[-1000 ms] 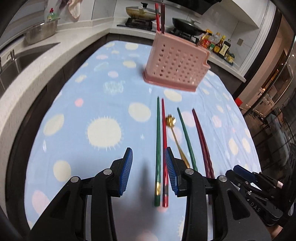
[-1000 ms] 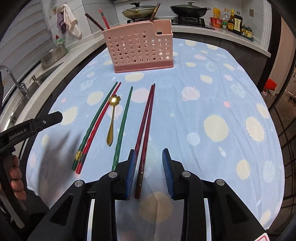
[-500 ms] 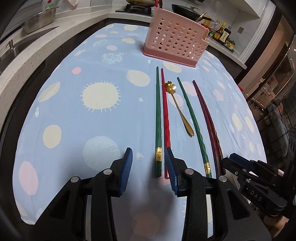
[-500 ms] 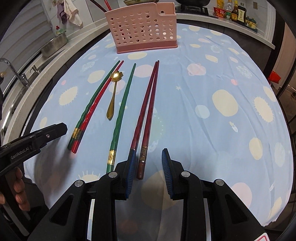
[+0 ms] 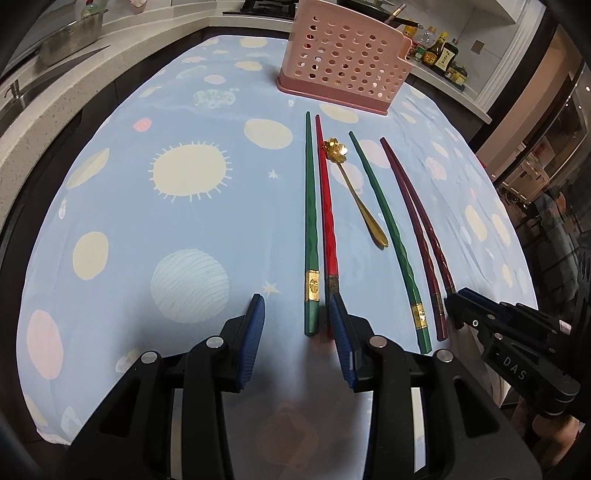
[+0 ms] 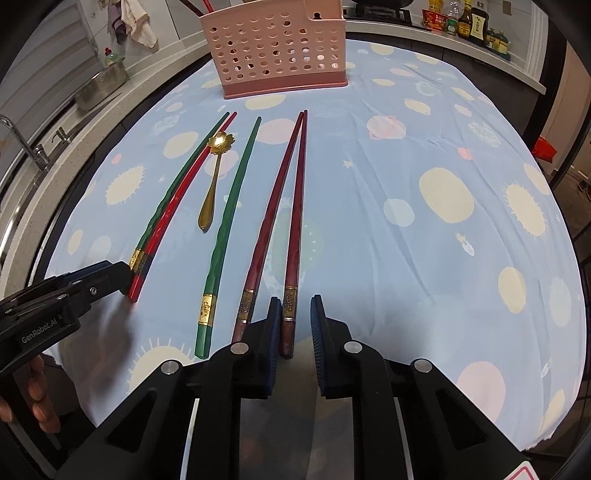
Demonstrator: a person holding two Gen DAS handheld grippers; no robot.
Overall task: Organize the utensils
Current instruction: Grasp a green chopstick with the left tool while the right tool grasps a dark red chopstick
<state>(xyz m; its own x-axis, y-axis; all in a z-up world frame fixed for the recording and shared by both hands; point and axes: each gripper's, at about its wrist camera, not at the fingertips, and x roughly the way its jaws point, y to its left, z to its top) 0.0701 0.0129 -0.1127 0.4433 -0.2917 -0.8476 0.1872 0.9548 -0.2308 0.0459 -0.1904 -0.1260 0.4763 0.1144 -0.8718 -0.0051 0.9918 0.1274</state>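
Note:
On the blue spotted cloth lie a green chopstick (image 5: 311,229) and a red chopstick (image 5: 327,206) side by side, a gold spoon (image 5: 354,192), another green chopstick (image 5: 388,229) and two dark red chopsticks (image 6: 291,206). My left gripper (image 5: 295,321) is open, low over the cloth, with the green chopstick's near end between its fingers and the red one against the right finger. My right gripper (image 6: 295,317) has its jaws closing around the near end of the right dark red chopstick (image 6: 289,317); a gap still shows on the right side. A pink perforated holder (image 6: 280,48) stands at the far end.
The cloth's near edge hangs just below both grippers. A counter with a sink tap (image 6: 33,147) and a metal bowl (image 6: 99,88) runs along the left. Sauce bottles (image 6: 469,22) stand at the back right. A hand (image 6: 40,402) holds the left gripper's handle.
Both grippers have sunk toward the chopsticks' near ends. The right jaws have narrowed around one dark red chopstick. The left jaws keep the same width.

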